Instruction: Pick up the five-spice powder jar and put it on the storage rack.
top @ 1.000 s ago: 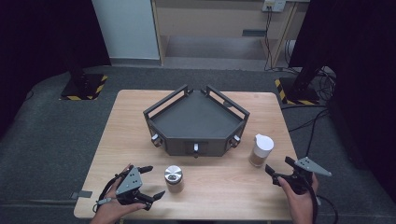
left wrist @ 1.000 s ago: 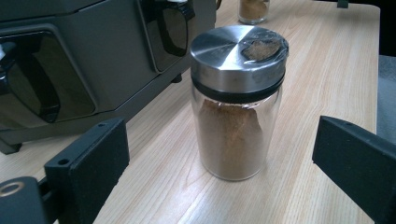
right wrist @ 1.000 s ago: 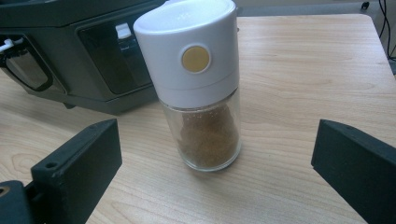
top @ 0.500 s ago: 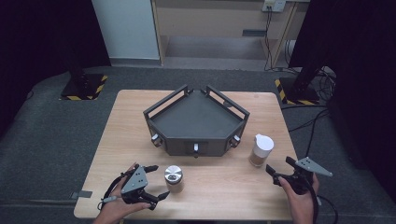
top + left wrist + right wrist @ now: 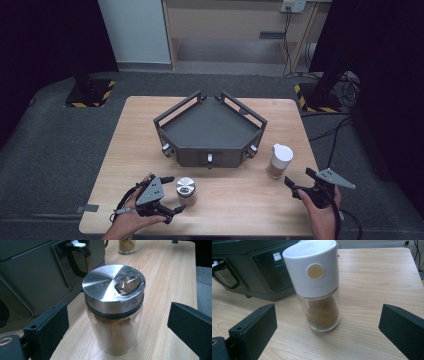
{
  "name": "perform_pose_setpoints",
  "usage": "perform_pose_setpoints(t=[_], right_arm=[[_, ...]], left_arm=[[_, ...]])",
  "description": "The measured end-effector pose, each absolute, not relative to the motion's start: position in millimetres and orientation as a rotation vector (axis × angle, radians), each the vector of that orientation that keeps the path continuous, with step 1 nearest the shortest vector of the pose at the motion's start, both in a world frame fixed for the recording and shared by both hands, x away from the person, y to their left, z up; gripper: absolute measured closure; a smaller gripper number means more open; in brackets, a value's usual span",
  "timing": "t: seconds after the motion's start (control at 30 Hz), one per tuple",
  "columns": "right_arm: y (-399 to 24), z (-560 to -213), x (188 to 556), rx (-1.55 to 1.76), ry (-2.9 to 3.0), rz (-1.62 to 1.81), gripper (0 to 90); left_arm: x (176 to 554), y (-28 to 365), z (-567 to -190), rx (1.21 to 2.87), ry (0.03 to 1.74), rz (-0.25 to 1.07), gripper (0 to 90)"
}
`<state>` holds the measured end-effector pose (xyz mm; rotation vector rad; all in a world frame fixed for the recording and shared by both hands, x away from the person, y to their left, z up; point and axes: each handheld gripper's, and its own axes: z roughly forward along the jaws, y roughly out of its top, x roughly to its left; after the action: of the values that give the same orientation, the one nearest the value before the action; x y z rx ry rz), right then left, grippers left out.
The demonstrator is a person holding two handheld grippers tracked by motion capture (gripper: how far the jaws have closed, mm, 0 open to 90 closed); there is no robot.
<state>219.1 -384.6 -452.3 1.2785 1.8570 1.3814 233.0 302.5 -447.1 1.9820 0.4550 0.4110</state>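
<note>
A glass jar with a steel lid stands on the table near the front, holding brown powder. My left gripper is open, its jaws on either side of the jar without touching it. A glass shaker with a white cap stands to the right, also holding brown powder. My right gripper is open and faces the shaker from just short of it. A dark grey angular rack sits in the middle of the table.
The rack's front wall with dark pockets rises just behind both jars. The wooden table has bare room between the jars. The table's right edge lies close to my right hand. Cables trail on the floor at the right.
My left gripper has moved slightly right, closer around the steel-lidded jar. The right gripper has hardly moved.
</note>
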Motion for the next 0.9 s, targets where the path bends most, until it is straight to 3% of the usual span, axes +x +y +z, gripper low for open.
perform_pose_setpoints(t=[0.9], right_arm=[[-383.4, -452.2, 220.6, 1.277, 1.868, 1.376, 2.2]], left_arm=[[245.8, 288.2, -452.6, 2.005, 0.470, 0.399, 2.4]])
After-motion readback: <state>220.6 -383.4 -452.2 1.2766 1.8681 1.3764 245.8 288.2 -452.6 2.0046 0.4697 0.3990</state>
